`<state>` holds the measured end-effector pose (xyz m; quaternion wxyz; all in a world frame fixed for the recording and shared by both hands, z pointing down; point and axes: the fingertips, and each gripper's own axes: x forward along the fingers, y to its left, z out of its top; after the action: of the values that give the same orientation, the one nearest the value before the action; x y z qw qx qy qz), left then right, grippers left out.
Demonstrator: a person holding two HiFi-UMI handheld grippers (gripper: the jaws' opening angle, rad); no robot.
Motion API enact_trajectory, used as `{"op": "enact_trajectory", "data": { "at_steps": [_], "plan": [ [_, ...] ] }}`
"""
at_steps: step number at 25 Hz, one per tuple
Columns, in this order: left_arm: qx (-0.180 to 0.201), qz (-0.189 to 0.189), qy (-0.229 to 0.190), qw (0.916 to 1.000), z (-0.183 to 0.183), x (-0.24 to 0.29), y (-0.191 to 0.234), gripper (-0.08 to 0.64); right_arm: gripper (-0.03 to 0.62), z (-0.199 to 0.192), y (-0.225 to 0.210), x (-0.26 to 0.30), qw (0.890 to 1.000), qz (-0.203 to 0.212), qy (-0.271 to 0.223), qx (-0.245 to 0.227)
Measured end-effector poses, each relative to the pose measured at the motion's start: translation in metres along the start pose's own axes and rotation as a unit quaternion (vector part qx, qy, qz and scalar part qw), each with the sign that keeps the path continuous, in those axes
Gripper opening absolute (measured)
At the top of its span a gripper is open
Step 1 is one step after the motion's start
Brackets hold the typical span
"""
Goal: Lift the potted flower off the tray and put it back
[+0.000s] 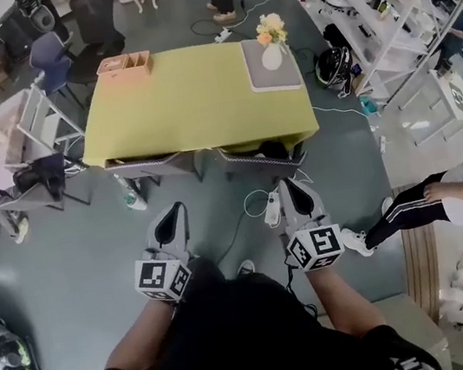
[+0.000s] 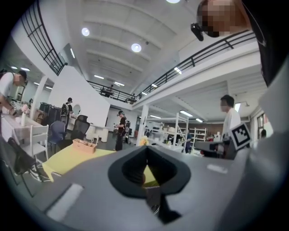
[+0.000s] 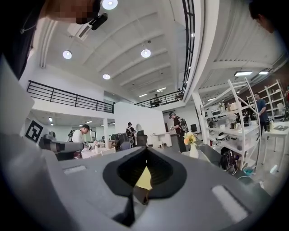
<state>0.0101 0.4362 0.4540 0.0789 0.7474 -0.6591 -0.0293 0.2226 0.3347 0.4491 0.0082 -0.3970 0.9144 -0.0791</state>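
The potted flower (image 1: 271, 41), yellow and orange blooms in a white vase, stands upright on a grey tray (image 1: 286, 79) at the far right of the yellow-covered table (image 1: 191, 99). In the right gripper view the flower (image 3: 191, 143) shows small, ahead and to the right; in the left gripper view the flower (image 2: 143, 141) peeks just over the jaws. My left gripper (image 1: 175, 207) and right gripper (image 1: 286, 181) are held close to my body, well short of the table, pointing level at it. Both have their jaws shut with nothing between them, as the left gripper (image 2: 146, 148) and right gripper (image 3: 145, 149) views show.
A wooden organiser box (image 1: 125, 64) sits at the table's far left corner. Drawers hang open under the table's near edge. White shelving (image 1: 377, 6) lines the right side, office chairs (image 1: 92, 36) stand at the back left. A person's legs (image 1: 428, 204) reach in from the right; a power strip (image 1: 273, 210) lies on the floor.
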Motion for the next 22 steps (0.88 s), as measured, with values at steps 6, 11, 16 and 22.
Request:
{"op": "enact_trajectory", "data": {
  "at_steps": [6, 11, 16, 22],
  "plan": [
    [-0.001, 0.014, 0.005, 0.9999, 0.007, 0.022, 0.014, 0.008, 0.003, 0.008, -0.017, 0.029, 1.000, 0.014, 0.001, 0.020],
    [-0.006, 0.004, -0.003, 1.0000, 0.005, 0.056, 0.031, 0.008, 0.003, 0.005, -0.029, 0.060, 1.000, 0.011, 0.003, 0.017],
    [-0.014, -0.010, -0.011, 0.9998, 0.019, 0.105, 0.069, 0.008, 0.003, 0.012, -0.038, 0.109, 1.000, -0.003, 0.004, 0.012],
    [-0.019, -0.032, -0.021, 0.9991, 0.038, 0.170, 0.134, 0.008, 0.003, 0.022, -0.048, 0.186, 1.000, -0.030, -0.006, 0.003]
  ]
}}
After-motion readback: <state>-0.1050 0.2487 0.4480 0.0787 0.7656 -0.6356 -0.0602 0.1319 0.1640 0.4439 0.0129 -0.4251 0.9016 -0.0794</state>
